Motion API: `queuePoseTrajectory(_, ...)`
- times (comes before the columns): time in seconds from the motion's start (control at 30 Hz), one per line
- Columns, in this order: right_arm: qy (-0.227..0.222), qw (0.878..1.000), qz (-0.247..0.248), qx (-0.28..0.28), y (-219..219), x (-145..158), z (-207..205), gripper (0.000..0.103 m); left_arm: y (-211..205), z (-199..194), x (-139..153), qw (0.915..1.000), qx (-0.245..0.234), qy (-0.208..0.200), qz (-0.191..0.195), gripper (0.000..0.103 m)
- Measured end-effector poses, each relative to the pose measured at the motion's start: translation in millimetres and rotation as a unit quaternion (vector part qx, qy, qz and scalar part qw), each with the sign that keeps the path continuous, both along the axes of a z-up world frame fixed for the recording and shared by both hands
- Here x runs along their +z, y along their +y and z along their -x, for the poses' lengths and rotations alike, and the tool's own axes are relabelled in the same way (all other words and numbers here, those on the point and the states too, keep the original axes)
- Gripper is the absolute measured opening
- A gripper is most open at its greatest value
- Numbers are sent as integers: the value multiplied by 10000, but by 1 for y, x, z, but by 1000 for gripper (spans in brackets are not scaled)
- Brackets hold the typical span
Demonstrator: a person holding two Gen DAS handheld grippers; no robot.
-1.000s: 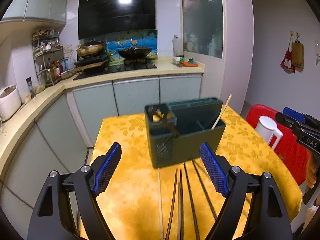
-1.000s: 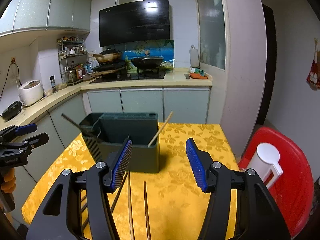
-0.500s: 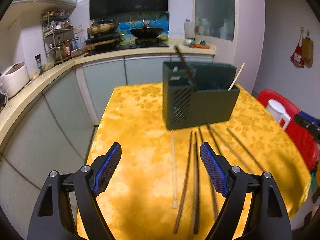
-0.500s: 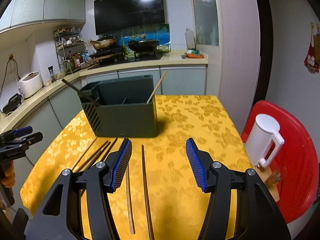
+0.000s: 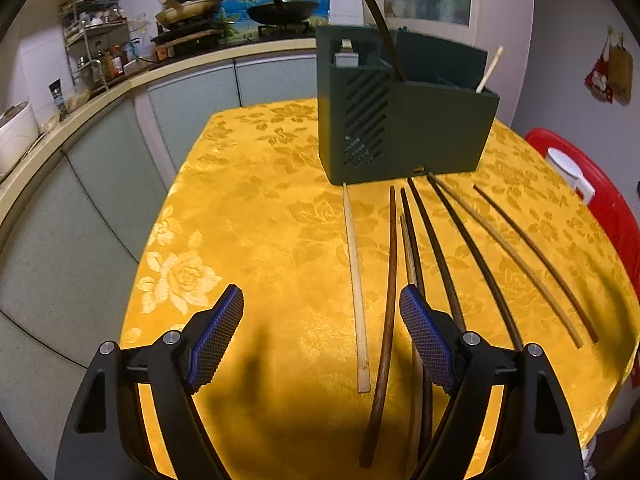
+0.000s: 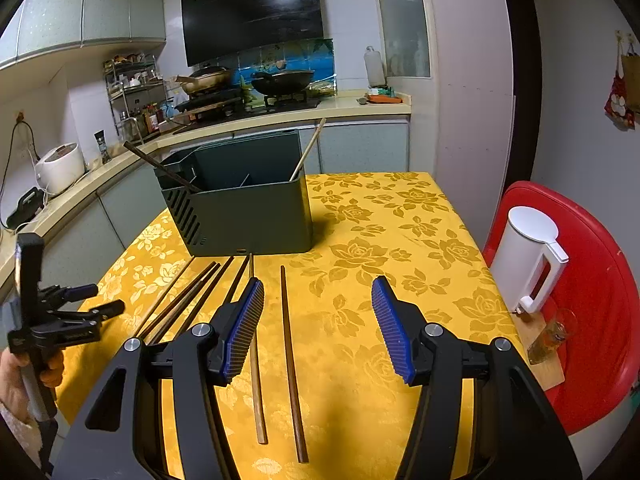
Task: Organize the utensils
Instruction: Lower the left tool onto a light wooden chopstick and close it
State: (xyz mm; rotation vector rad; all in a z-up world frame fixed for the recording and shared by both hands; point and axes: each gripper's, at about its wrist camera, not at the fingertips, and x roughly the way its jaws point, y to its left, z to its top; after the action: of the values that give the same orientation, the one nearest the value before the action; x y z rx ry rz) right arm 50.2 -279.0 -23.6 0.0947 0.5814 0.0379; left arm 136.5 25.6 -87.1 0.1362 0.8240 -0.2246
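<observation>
Nearest to the left gripper (image 5: 322, 312), whose jaws stand wide and empty over the yellow floral tablecloth (image 5: 248, 216), lie the loose chopsticks still to be sorted. A pale bamboo chopstick (image 5: 356, 280) lies between the fingertips, its far end almost touching the front of the dark green utensil holder (image 5: 404, 132). Just right of it a dark brown chopstick (image 5: 386, 300) runs alongside the right finger, and several more dark ones fan out toward the holder's right corner.

The right gripper (image 6: 318, 312) hangs half open, holding nothing, above two more: a brown chopstick (image 6: 290, 344) between its fingertips and a lighter one (image 6: 256, 364) partly under its left finger, both pointing at the holder's front wall.

In the holder itself only two pieces stand so far, a dark chopstick (image 6: 160, 172) leaning out of the left slatted compartment and a pale one (image 6: 308, 148) in the right end. By this count the job is barely begun; about eight sticks remain on the cloth.

Right of the holder, well apart, a white kettle (image 6: 524, 256) sits on a red stool (image 6: 592, 280), clear of the work. The tightly bunched dark sticks look the likeliest nuisance when picking one alone.
</observation>
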Motion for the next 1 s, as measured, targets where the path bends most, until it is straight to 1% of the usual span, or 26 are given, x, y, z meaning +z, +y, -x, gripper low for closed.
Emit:
queuePoseTrajectory(0.27,96,9999,24,-53,-2,-4,-2,55,-11,-15,-23,9993,-76,230,-282,77)
queuePoseTrajectory(0.3,114,9999,24,-55,-1,-5,-3,55,-12,-17,-25,9991,-75,258,-339,76)
queuePoseTrajectory(0.37,143,9999,33,-52,0,-6,-5,55,-13,-22,-30,9982,-53,345,-489,70)
queuePoseTrajectory(0.57,196,9998,50,-54,0,-9,-7,55,-9,-21,-31,9974,13,349,-636,67)
queuePoseTrajectory(0.7,241,9997,40,-84,-1,-13,-6,55,0,-17,-30,9978,92,376,-542,64)
queuePoseTrajectory(0.77,272,9996,39,-95,-2,-16,-4,55,3,-13,-30,9980,103,387,-485,59)
queuePoseTrajectory(0.9,330,9994,32,-114,-3,-22,1,55,2,2,-29,9985,-12,368,-403,53)
queuePoseTrajectory(1.0,374,9992,45,-142,-6,-27,7,55,0,17,-30,9988,-115,332,-337,46)
